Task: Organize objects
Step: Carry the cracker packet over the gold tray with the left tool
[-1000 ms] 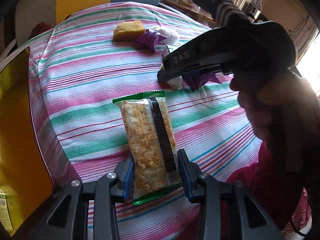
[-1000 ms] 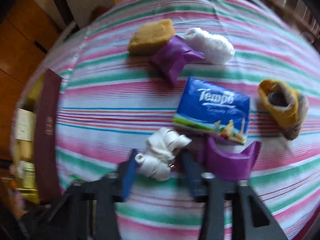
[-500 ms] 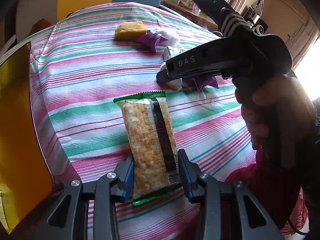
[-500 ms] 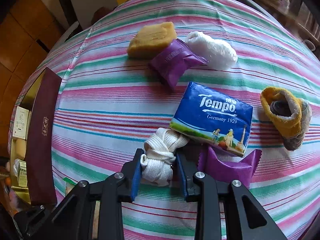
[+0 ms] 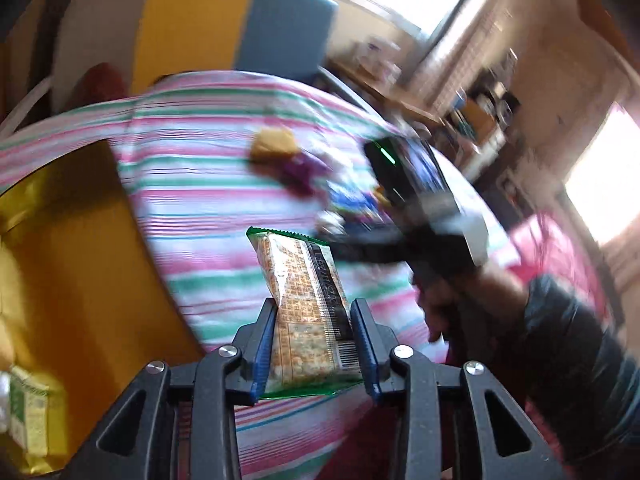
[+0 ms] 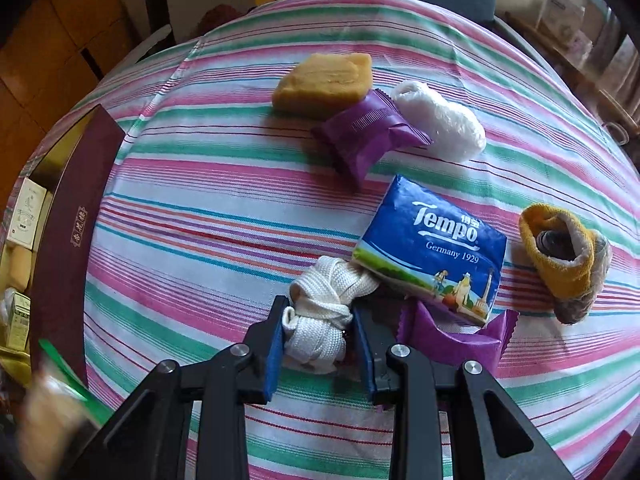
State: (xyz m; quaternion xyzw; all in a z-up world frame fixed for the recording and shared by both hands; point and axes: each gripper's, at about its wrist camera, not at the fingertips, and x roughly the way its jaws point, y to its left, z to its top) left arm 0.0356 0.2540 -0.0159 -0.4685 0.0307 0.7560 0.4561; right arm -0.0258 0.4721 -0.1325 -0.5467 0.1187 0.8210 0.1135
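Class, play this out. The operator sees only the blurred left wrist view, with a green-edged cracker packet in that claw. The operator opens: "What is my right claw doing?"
Observer: The right claw is shut on a white knotted cord bundle.
Operator: Does anything touch that bundle?
Observer: Yes. The near corner of a blue Tempo tissue pack lies against the bundle's far end.
Operator: What sits right of the tissues?
Observer: A rolled yellow and grey sock, lying apart from the pack on the striped tablecloth.
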